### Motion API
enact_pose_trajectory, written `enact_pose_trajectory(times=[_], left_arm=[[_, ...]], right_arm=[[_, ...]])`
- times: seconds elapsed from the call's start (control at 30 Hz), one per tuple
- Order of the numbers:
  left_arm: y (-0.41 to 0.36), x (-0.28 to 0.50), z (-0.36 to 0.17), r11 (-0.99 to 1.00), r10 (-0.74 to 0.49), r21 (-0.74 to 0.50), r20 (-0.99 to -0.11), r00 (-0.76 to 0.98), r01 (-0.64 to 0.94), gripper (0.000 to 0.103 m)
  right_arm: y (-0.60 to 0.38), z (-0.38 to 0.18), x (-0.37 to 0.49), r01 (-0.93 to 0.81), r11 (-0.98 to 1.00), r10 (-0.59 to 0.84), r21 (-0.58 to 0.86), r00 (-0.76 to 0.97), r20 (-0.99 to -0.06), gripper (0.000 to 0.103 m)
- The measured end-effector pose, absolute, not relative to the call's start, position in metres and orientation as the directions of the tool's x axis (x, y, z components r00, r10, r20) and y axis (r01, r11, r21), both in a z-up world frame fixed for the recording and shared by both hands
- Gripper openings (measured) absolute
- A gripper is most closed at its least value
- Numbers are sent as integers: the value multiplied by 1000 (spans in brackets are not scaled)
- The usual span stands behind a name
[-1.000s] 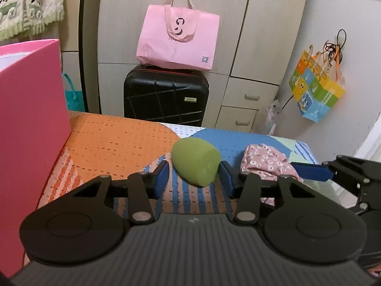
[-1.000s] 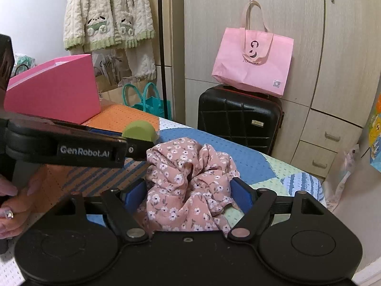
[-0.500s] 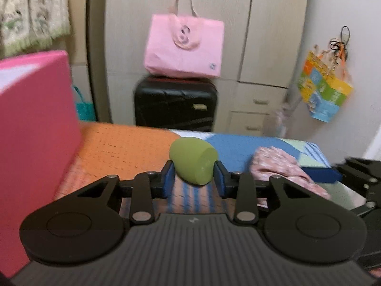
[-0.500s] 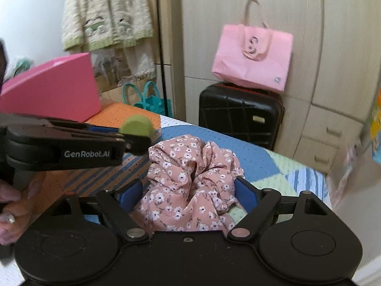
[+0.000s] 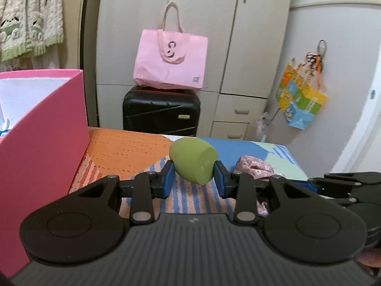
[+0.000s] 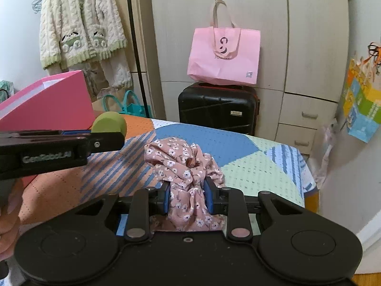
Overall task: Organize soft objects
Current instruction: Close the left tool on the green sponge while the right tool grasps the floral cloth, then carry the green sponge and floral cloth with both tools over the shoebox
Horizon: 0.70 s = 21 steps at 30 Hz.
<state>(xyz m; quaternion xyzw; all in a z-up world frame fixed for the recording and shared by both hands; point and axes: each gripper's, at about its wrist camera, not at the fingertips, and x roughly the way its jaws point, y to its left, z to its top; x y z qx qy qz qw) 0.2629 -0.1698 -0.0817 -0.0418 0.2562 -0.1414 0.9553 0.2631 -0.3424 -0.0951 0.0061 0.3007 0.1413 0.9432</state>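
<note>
A green egg-shaped sponge (image 5: 193,159) sits pinched between the blue pads of my left gripper (image 5: 193,170), lifted a little off the patchwork cover (image 5: 123,150). From the right wrist view the same sponge (image 6: 109,122) sticks up past the left gripper (image 6: 104,140), which crosses the left side. My right gripper (image 6: 187,195) has its jaws closing on a pink floral scrunchie (image 6: 181,162), and both pads press into the fabric. The scrunchie (image 5: 252,166) also shows right of the sponge, with the right gripper (image 5: 314,182) behind it.
An open pink box (image 5: 42,143) stands at the left on the cover. Beyond the far edge are a black suitcase (image 5: 162,109) with a pink tote (image 5: 170,59) on top, wardrobe drawers, and a colourful bag (image 5: 301,100) on the wall. A person's hand (image 6: 9,205) holds the left gripper.
The right gripper's jaws went from wide around the scrunchie to squeezed on it. The left gripper tightened on the green sponge and lifted it slightly toward the pink box.
</note>
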Motion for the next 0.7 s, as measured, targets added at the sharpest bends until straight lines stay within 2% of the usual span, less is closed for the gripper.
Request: enact_pose_trajectory(times=[0.17, 0.57, 0.7], left_arm=[[-156, 242, -69, 943, -331, -175, -466, 820, 281, 34], [-124, 175, -28, 899, -437, -167, -349, 829, 404, 34], [-111, 160, -18, 887, -462, -170, -343, 818, 430, 34]], right_arm=[[-345, -88, 239, -263, 952, 306, 158, 786, -537, 31], [-337, -47, 183, -280, 952, 305, 128, 810, -501, 32], [-333, -36, 165, -293, 947, 320, 134, 806, -499, 32]])
